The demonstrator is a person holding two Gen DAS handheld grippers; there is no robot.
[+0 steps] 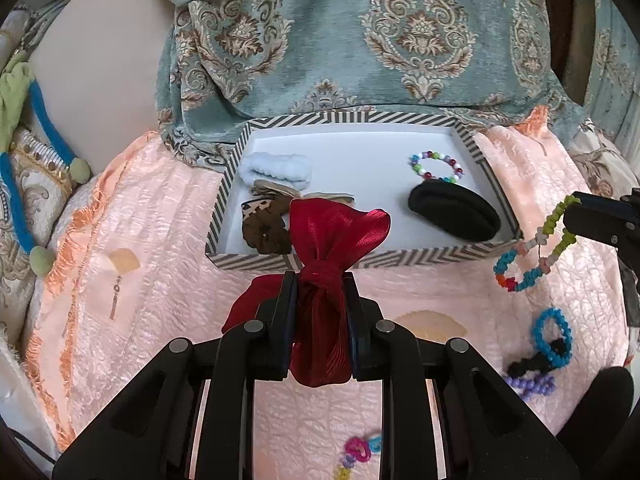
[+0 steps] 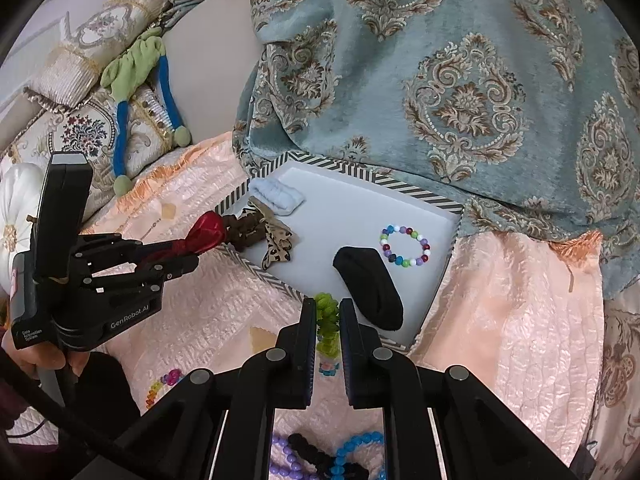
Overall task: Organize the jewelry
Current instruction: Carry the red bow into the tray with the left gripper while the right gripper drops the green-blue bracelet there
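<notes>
The pink-and-yellow bead string [image 1: 358,454] is blurred and cut off by the bottom edge.

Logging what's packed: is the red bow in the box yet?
Not yet. The red bow hangs pinched in the left tongs, just outside the box rim.

Premises: a private home, a sitting or sleeping area. The working surface is a soft furnishing covered with a peach quilted coverlet [image 1: 168,240], fringed along its left edge. A teal damask throw [image 1: 400,40] is draped along its far edge. Embroidered bolster cushions [image 2: 100,28] and a green-and-blue plush toy [image 2: 140,64] lie at the far left corner. A striped-rim tray [image 1: 400,258] sits directly on the coverlet.
</notes>
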